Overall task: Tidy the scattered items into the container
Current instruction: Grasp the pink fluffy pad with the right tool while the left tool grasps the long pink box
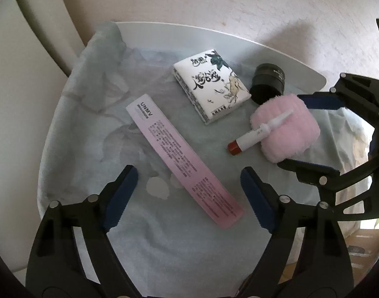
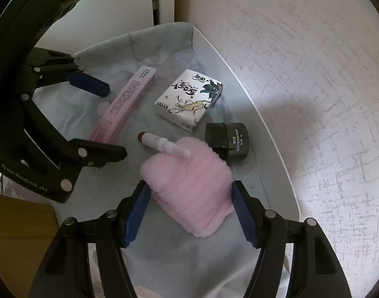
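A white container [image 1: 214,29] lined with pale blue cloth holds the items. My left gripper [image 1: 189,173] stands open astride the lower part of a long pink box [image 1: 164,139], pads clear of it. A pink fluffy roll [image 2: 189,193] sits between the right gripper's pads, and my right gripper [image 2: 189,191] is shut on it. A white tube with a red cap [image 2: 162,145] leans on the roll. Beyond lie a white printed box [image 2: 189,99] and a dark round jar [image 2: 229,140]. The left gripper [image 2: 116,121] also shows in the right wrist view, straddling the pink box [image 2: 124,104].
A textured pale wall [image 2: 313,74] runs along the container's far and right sides. A brown cardboard box [image 2: 20,228] sits below left in the right wrist view. The blue lining bunches up at the container's far left corner [image 1: 100,57].
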`<state>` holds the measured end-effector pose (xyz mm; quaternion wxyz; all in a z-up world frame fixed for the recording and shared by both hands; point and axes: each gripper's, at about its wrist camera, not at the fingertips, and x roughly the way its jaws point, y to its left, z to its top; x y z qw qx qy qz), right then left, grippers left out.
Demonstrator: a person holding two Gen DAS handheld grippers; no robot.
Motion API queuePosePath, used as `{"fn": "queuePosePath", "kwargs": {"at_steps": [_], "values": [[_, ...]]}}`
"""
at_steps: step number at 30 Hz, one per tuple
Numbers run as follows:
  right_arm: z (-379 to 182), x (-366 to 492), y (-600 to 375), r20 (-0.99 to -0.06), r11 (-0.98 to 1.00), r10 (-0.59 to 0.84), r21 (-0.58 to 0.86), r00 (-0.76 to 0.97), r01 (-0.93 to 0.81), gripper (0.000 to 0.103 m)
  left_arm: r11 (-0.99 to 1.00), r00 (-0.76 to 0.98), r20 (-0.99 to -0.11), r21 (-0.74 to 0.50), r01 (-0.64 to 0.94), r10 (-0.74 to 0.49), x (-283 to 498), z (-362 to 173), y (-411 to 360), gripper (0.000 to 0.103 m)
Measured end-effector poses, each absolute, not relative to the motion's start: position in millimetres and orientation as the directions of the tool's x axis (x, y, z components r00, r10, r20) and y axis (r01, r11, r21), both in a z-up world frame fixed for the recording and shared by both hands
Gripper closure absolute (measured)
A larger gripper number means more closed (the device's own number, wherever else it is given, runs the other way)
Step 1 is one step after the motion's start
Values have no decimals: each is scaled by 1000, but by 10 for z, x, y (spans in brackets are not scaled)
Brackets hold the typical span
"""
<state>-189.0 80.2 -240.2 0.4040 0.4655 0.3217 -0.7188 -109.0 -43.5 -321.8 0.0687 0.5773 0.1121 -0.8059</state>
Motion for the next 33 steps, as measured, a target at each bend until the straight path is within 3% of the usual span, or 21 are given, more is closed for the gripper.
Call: {"fn": "queuePosePath", "kwargs": {"at_steps": [5, 7, 8, 10, 18, 33], "values": [[-2369, -1889, 804, -932, -467, -277, -83, -235, 880, 41, -967, -328, -945, -97, 237, 14, -1005, -3199, -397, 29], [-2342, -1888, 813, -931, -470, -281, -80, -235, 879, 49, -968, -332, -943, -81, 238, -2, -963, -3178, -388, 45], [-2329, -1887, 818, -929, -471, -284, -79, -236, 879, 52, -967, -336, -942, -85, 239, 0, -942, -3164, -390, 61], [-2274, -1893, 840, -925, -480, -292, -77, -242, 874, 65, -963, -340, -940, -108, 246, 18, -898, -3144, -405, 71], [-2096, -1906, 904, -917, -511, -314, -55, -246, 858, 89, -966, -354, -935, -88, 244, -4, -711, -3071, -299, 80], [-1477, -1938, 1118, -879, -607, -385, 13, -280, 795, 90, -961, -418, -908, -132, 242, 19, -284, -2794, -139, 81]]}}
